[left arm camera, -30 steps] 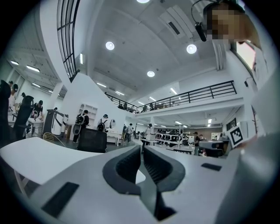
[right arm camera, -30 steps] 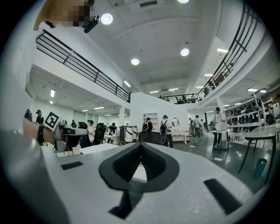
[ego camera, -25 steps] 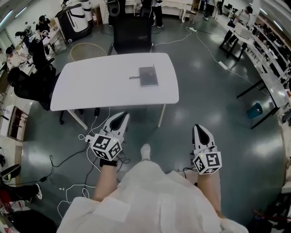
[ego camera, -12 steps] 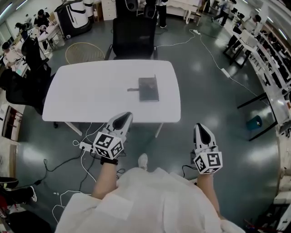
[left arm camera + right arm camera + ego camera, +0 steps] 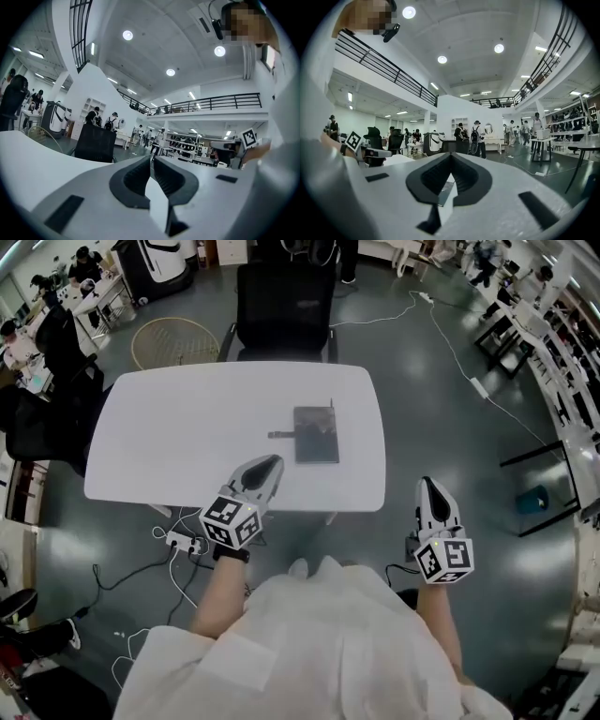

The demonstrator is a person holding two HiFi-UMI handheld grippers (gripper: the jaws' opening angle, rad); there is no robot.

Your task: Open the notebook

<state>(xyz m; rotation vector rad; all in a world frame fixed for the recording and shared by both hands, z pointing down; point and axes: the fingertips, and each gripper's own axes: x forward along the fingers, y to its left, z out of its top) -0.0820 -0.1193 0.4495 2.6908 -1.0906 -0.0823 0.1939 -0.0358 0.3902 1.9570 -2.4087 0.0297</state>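
Observation:
A closed dark grey notebook (image 5: 316, 434) lies flat on the white table (image 5: 169, 437), right of its middle, with a small dark tab sticking out to its left. My left gripper (image 5: 272, 463) is shut and empty, pointing level, its tip over the table's near edge, short of the notebook. In the left gripper view its jaws (image 5: 151, 157) meet, with the tabletop (image 5: 28, 145) ahead. My right gripper (image 5: 430, 486) hangs over the floor right of the table's near corner. It is shut too (image 5: 451, 153), with nothing held.
A black office chair (image 5: 281, 306) stands behind the table. Cables and a power strip (image 5: 178, 542) lie on the floor under the near left edge. A round hoop (image 5: 173, 338) sits at the back left. Other desks line the right side (image 5: 562, 399). People work at the far left.
The person has walked toward the table with both grippers. The left gripper's tip has come from over the floor to the table's near edge. The notebook has not moved.

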